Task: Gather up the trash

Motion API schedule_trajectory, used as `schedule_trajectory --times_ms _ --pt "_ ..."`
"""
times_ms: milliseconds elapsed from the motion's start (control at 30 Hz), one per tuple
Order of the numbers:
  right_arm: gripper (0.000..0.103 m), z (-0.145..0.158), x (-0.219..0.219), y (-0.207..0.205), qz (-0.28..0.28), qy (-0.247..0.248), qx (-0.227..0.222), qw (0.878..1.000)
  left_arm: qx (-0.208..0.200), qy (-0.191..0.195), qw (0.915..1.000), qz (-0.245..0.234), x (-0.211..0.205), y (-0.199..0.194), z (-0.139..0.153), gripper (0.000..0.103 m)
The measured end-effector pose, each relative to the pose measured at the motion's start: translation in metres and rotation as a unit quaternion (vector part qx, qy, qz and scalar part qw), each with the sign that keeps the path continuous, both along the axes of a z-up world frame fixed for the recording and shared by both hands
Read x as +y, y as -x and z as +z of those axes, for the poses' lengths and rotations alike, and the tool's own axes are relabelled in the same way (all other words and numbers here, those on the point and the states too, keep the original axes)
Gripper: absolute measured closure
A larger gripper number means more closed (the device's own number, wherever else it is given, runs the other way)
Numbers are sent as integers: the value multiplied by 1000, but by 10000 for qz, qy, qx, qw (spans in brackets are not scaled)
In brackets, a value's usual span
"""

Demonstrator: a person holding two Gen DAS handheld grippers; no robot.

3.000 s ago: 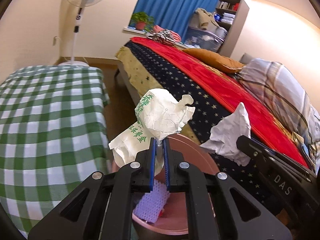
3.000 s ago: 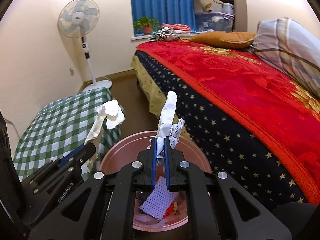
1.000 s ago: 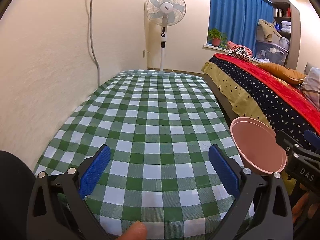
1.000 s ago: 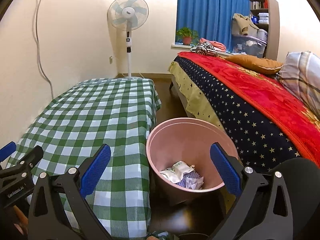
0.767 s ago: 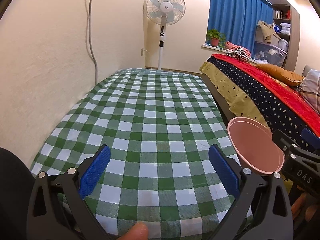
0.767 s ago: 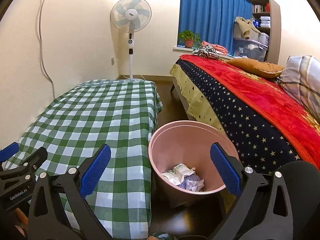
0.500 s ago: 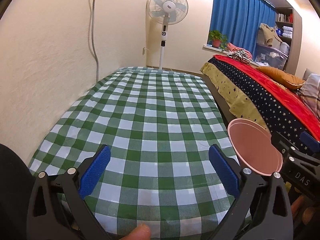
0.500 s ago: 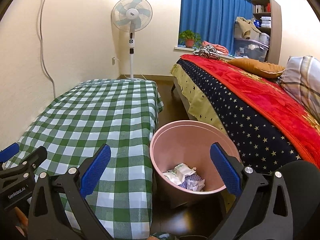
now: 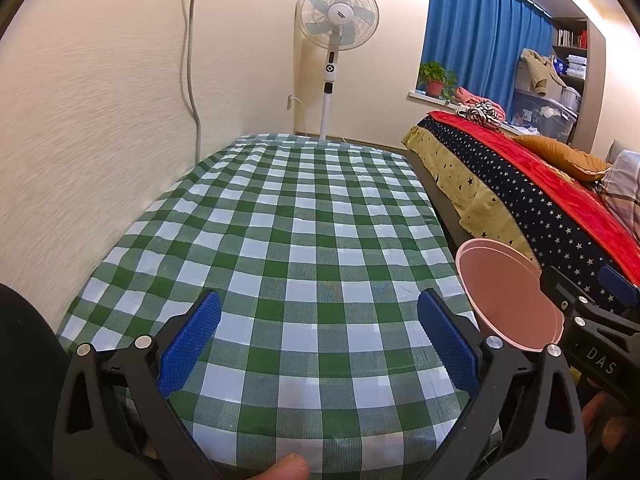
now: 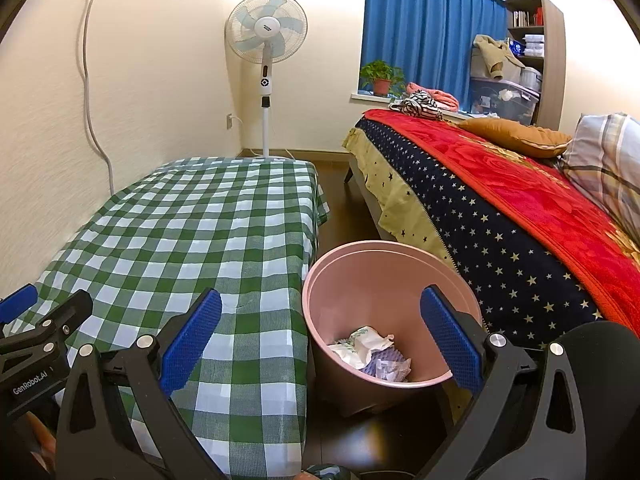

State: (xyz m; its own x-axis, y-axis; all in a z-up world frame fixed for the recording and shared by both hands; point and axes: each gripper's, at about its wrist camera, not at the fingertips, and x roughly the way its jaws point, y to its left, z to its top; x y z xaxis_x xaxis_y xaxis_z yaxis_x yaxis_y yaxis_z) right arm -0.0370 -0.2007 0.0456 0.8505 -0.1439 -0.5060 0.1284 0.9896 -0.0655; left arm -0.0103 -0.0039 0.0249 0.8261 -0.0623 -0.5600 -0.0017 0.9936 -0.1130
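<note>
Green-and-white checked cloth covers the table [image 10: 192, 232] on the left, set against the cream wall, and the left gripper [image 9: 318, 344] hangs above its near end with its blue-padded jaws spread wide, holding nothing. A white pedestal fan [image 10: 266, 36] stands past the table's far end. Just beside the table's right edge, on the dark floor between table and bed, sits the pink bin [image 10: 368, 276], with crumpled white and pale-purple trash [image 10: 370, 350] lying at its bottom. The right gripper [image 10: 320, 340] hovers over the gap between table and bin, its jaws likewise wide apart and empty. Farther right lies the bed [image 10: 520, 208], with its red blanket and starred navy cover.
</note>
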Motion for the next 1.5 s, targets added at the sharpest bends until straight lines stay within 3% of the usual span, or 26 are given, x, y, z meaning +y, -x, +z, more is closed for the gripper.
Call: schedule_trajectory --times_ms 1500 --pt "5 0 1 0 -6 4 6 10000 -14 -12 10000 -6 -9 2 4 8"
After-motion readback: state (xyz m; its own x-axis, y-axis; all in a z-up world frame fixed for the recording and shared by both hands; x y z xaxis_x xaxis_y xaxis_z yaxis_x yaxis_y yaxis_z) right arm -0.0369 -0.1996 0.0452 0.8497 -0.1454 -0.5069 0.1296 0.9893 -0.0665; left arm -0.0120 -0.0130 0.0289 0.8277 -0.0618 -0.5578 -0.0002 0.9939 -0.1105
